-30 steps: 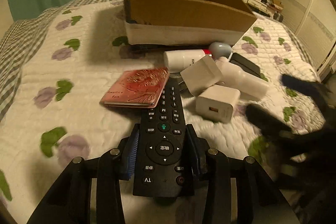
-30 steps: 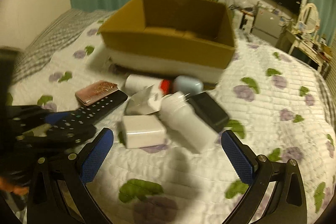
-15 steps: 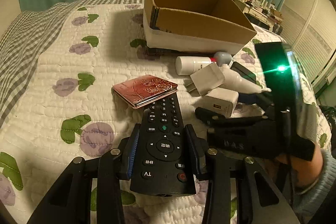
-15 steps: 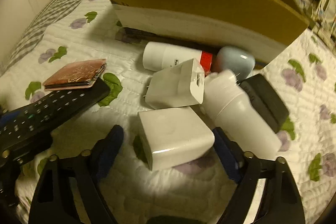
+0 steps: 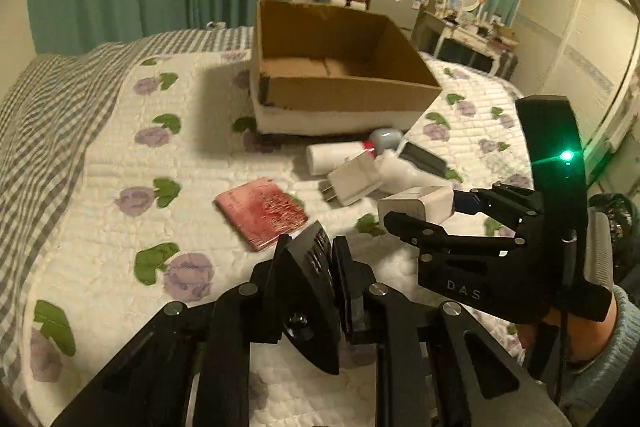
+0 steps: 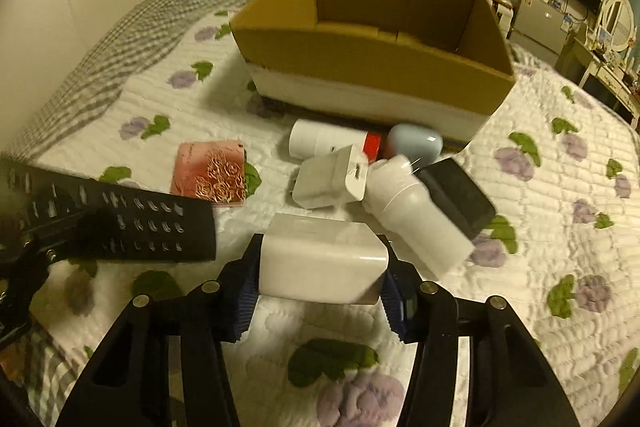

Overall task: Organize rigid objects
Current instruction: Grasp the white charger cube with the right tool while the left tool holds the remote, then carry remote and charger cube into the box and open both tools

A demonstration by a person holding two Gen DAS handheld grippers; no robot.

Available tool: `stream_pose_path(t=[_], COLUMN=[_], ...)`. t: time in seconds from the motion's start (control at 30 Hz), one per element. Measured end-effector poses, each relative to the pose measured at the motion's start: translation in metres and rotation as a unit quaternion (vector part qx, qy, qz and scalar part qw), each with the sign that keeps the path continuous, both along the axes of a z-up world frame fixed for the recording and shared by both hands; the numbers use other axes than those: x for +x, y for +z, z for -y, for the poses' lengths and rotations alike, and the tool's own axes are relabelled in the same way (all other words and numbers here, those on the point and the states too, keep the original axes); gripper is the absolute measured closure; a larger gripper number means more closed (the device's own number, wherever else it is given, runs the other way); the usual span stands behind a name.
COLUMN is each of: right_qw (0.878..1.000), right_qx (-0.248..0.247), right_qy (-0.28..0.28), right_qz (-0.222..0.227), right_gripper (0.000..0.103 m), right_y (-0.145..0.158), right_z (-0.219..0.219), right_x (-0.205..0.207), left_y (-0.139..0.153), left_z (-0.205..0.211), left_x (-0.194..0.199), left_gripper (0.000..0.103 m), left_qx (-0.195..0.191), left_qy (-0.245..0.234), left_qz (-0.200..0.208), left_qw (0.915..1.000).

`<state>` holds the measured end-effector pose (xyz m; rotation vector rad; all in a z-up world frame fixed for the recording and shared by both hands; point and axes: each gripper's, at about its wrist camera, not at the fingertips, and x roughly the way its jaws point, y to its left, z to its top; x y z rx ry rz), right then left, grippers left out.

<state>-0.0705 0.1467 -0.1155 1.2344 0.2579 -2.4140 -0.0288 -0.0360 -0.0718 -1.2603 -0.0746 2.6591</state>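
Left wrist view. The left claw (image 5: 318, 267) was clamped on the black remote control (image 5: 316, 291), which a second earlier had lain flat on the bed with its keys facing up; it now stood tilted, raised off the quilt (image 5: 100, 211) and seen nearly edge-on. The pink patterned case (image 5: 262, 213) lay on the quilt just beyond the remote's tip. To the right, the right claw (image 5: 420, 205) had closed on a white charger block (image 5: 418, 205) and held it above the quilt. The open cardboard box (image 5: 344, 95) stood farther back on the bed, with nothing visible in the part of its interior that showed.

Right wrist view. The right claw (image 6: 322, 267), wide open a second earlier, gripped the white charger block (image 6: 322, 263) between its blue pads (image 6: 240, 301). The remote control (image 6: 120, 223) hung at the left edge, above the quilt. A second white charger (image 6: 330, 183), a white bottle (image 6: 416, 217), a white tube with a red band (image 6: 328, 141), a pale blue oval object (image 6: 416, 143) and a dark flat object (image 6: 456, 201) remained in a cluster before the cardboard box (image 6: 368, 67).

Both grasps appeared complete, so the carry to the box was judged the next step; five items and the case were still left on the bed.
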Motion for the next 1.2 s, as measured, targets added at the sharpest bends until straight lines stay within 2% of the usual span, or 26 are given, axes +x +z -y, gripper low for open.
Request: stream_pose_path(t=[0.13, 0.23, 0.3, 0.47, 0.63, 0.77, 0.87, 0.97, 1.1, 1.2], right_qw=[1.0, 1.0, 1.0, 0.998, 0.992, 0.988, 0.988, 0.988, 0.991, 0.992], right_qx=[-0.006, -0.011, -0.018, -0.032, -0.036, -0.039, -0.043, -0.042, -0.043, -0.043], right_qy=[-0.006, -0.009, -0.012, -0.009, -0.002, -0.001, -0.003, -0.008, -0.015, -0.018], right_qz=[-0.002, -0.005, -0.012, -0.062, -0.119, -0.148, -0.151, -0.148, -0.129, -0.116], right_gripper=[0.05, 0.05, 0.05, 0.05, 0.05, 0.05, 0.05, 0.051, 0.051, 0.051], right_y=[0.006, 0.008, 0.018, 0.065, 0.117, 0.143, 0.144, 0.134, 0.11, 0.094], right_z=[-0.012, -0.016, -0.021, -0.024, -0.02, -0.016, -0.014, -0.012, -0.007, -0.005], right_x=[0.008, 0.01, 0.01, 0.0, -0.028, -0.067, -0.094, -0.123, -0.155, -0.168], left_y=[-0.01, 0.001, 0.015, 0.051, 0.102, 0.13, 0.129, 0.113, 0.077, 0.057], left_z=[0.0, -0.002, -0.004, -0.011, -0.021, -0.031, -0.039, -0.049, -0.057, -0.056], left_x=[-0.005, 0.0, 0.0, -0.014, -0.049, -0.093, -0.125, -0.159, -0.203, -0.217], left_gripper=[0.084, 0.084, 0.084, 0.085, 0.085, 0.085, 0.085, 0.085, 0.085, 0.085], left_qx=[0.0, -0.002, -0.007, -0.02, -0.023, -0.035, -0.042, -0.052, -0.07, -0.071], left_qy=[0.003, 0.003, 0.0, -0.006, -0.011, -0.007, -0.011, -0.015, -0.016, -0.018], left_qz=[0.002, -0.015, -0.029, -0.068, -0.126, -0.151, -0.151, -0.134, -0.097, -0.083], left_qw=[1.0, 0.9999, 0.9995, 0.9975, 0.9917, 0.988, 0.9875, 0.9895, 0.9927, 0.9939])
